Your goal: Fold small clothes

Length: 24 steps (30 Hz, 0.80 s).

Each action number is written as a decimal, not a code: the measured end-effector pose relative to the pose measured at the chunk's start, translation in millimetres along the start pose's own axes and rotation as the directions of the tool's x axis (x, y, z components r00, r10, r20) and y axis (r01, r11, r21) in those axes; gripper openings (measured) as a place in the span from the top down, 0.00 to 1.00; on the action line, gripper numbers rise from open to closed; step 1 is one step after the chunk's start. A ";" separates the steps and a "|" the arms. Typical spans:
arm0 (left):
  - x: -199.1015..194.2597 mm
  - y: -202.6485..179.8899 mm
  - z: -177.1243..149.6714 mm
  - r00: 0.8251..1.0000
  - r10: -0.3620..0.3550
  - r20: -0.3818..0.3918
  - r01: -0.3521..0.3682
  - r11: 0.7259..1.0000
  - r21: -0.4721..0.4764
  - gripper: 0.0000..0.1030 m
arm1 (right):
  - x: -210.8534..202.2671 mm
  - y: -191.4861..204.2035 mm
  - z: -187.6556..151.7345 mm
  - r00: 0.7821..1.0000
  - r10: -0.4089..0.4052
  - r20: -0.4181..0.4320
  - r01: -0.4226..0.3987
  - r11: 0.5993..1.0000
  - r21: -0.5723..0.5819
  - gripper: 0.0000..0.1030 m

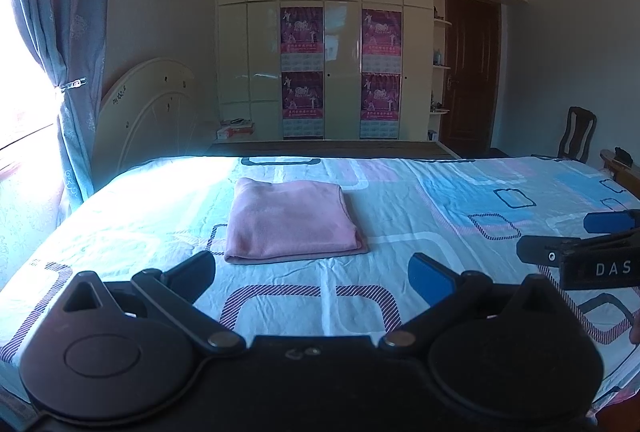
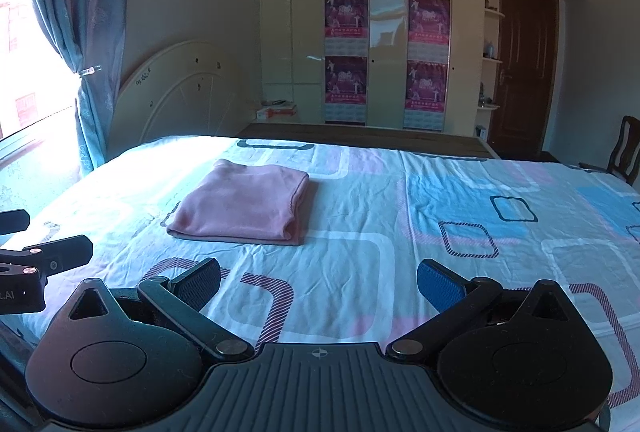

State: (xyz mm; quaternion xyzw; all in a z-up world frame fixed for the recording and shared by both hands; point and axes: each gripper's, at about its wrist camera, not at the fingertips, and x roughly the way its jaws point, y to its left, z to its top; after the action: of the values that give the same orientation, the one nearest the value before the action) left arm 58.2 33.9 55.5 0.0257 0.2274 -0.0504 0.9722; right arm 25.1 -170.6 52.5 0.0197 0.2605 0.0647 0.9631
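Note:
A pink garment point(image 1: 290, 220) lies folded into a neat rectangle on the patterned bedsheet point(image 1: 400, 216). It also shows in the right wrist view point(image 2: 244, 206). My left gripper point(image 1: 312, 278) is open and empty, held just short of the garment's near edge. My right gripper point(image 2: 318, 284) is open and empty, to the right of and behind the garment. The right gripper also shows at the right edge of the left wrist view point(image 1: 568, 236). The left gripper shows at the left edge of the right wrist view point(image 2: 44, 236).
The bed fills the foreground, with its far edge point(image 2: 360, 142) before a cream wardrobe point(image 2: 372, 32) with posters. A curtain and bright window point(image 1: 44, 80) stand at the left. A wooden chair point(image 1: 576, 134) and brown door point(image 1: 468, 72) are at the right.

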 end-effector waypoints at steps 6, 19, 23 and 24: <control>0.3 -0.3 -0.5 1.000 0.002 0.001 -0.002 1.000 0.001 0.00 | 0.1 -3.2 -0.7 1.000 0.003 -0.003 -0.003 1.000 0.001 0.00; 0.7 -3.6 -2.2 1.000 0.003 -0.001 -0.003 1.000 0.001 0.00 | 0.7 -5.8 -1.0 1.000 0.002 -0.006 -0.002 1.000 0.002 0.00; 0.9 -4.1 -2.2 1.000 0.004 -0.001 -0.004 1.000 0.001 0.00 | 0.1 -6.1 -1.3 1.000 0.002 -0.004 -0.002 1.000 0.001 0.00; 1.0 -4.3 -2.0 1.000 0.004 -0.001 -0.004 1.000 0.001 0.00 | -0.3 -6.2 -1.5 1.000 0.004 -0.004 -0.004 1.000 0.000 0.00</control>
State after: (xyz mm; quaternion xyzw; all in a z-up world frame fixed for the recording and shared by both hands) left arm 57.7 29.7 53.2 0.0268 0.2278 -0.0485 0.9721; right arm 24.8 -176.8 50.9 0.0203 0.2622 0.0664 0.9625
